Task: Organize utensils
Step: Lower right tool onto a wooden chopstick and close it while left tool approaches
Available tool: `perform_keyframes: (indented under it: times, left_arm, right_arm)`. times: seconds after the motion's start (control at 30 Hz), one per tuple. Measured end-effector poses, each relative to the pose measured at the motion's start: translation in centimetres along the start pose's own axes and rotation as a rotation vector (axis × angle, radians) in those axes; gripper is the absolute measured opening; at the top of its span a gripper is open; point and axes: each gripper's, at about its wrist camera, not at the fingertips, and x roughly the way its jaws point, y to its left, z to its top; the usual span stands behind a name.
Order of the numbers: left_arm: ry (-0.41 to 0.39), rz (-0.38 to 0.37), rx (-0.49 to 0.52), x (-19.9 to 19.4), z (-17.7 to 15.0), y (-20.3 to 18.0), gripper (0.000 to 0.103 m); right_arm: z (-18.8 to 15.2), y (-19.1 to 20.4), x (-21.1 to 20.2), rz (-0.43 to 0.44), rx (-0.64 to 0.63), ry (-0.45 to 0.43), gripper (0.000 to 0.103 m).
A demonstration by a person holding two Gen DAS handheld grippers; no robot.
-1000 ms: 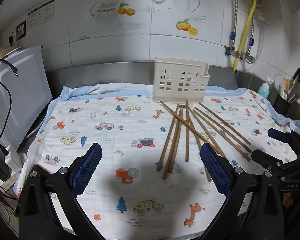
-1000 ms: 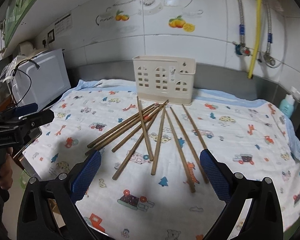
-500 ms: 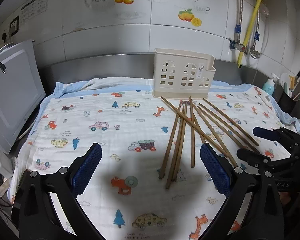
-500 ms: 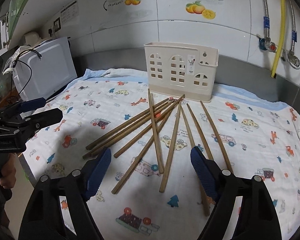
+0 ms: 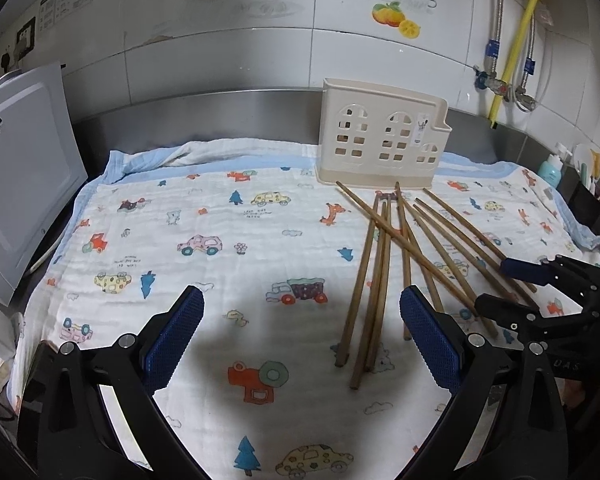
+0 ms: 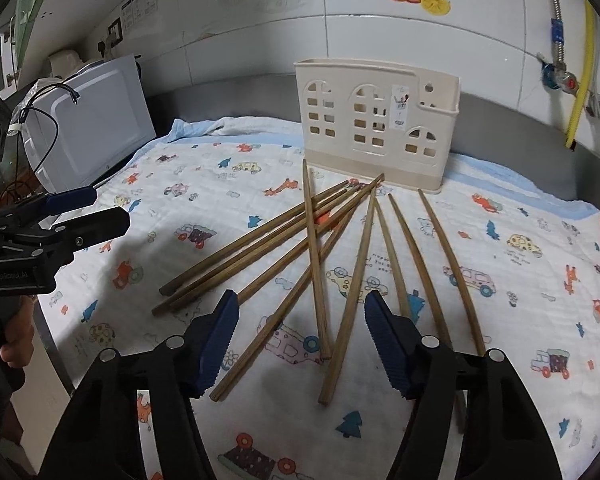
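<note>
Several brown wooden chopsticks (image 6: 312,256) lie fanned and crossed on a patterned cloth, in front of a cream plastic utensil holder (image 6: 376,124) with window cut-outs. My right gripper (image 6: 300,344) is open, low over the near ends of the chopsticks, with three of them between its blue pads. In the left wrist view the chopsticks (image 5: 384,256) and holder (image 5: 382,140) lie to the right. My left gripper (image 5: 300,340) is open and empty over bare cloth, left of the pile. The right gripper's fingers (image 5: 520,270) show at the right there.
A white cloth (image 5: 204,248) printed with cars and trees covers the counter. A white microwave (image 6: 88,124) stands at the left. Pipes and a yellow hose (image 5: 520,32) hang on the tiled wall. Bottles and tools (image 5: 556,168) stand at the far right.
Both grippers have moved forward and lower toward the chopsticks. The right gripper's jaws have narrowed and now straddle the near ends of the pile.
</note>
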Motion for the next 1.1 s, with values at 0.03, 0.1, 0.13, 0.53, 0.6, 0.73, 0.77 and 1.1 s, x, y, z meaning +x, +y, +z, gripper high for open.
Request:
perform_keyframes:
  times: [0.03, 0.1, 0.13, 0.53, 0.6, 0.73, 0.77, 1.1]
  left_arm:
    - [0.002, 0.0, 0.002, 0.1, 0.0, 0.0, 0.096]
    - [0.006, -0.004, 0.003, 0.4, 0.0, 0.0, 0.096]
    - [0.008, -0.008, 0.003, 0.5, -0.1, 0.0, 0.096]
    - [0.045, -0.026, 0.003, 2.6, -0.4, -0.1, 0.096]
    - [0.05, -0.028, 0.005, 2.9, -0.4, -0.3, 0.096]
    - [0.06, -0.035, 0.004, 3.5, -0.5, -0.4, 0.096]
    - [0.064, -0.036, 0.003, 3.7, -0.6, -0.4, 0.096]
    - [0.1, -0.081, -0.015, 5.3, -0.6, -0.4, 0.082]
  right_arm:
    - [0.0, 0.0, 0.2, 0.004, 0.001, 0.003, 0.057]
    - [0.1, -0.1, 0.7, 0.012, 0.001, 0.014, 0.053]
    - [0.1, -0.1, 0.9, 0.012, 0.002, 0.016, 0.05]
    - [0.7, -0.5, 3.5, 0.016, -0.001, 0.072, 0.027]
    - [0.7, -0.7, 3.8, 0.014, 0.002, 0.081, 0.025]
    - [0.5, -1.0, 4.4, 0.007, 0.009, 0.1, 0.021]
    - [0.5, -1.0, 4.5, 0.003, 0.007, 0.106, 0.02]
    - [0.1, -1.1, 5.1, 0.003, 0.011, 0.117, 0.007]
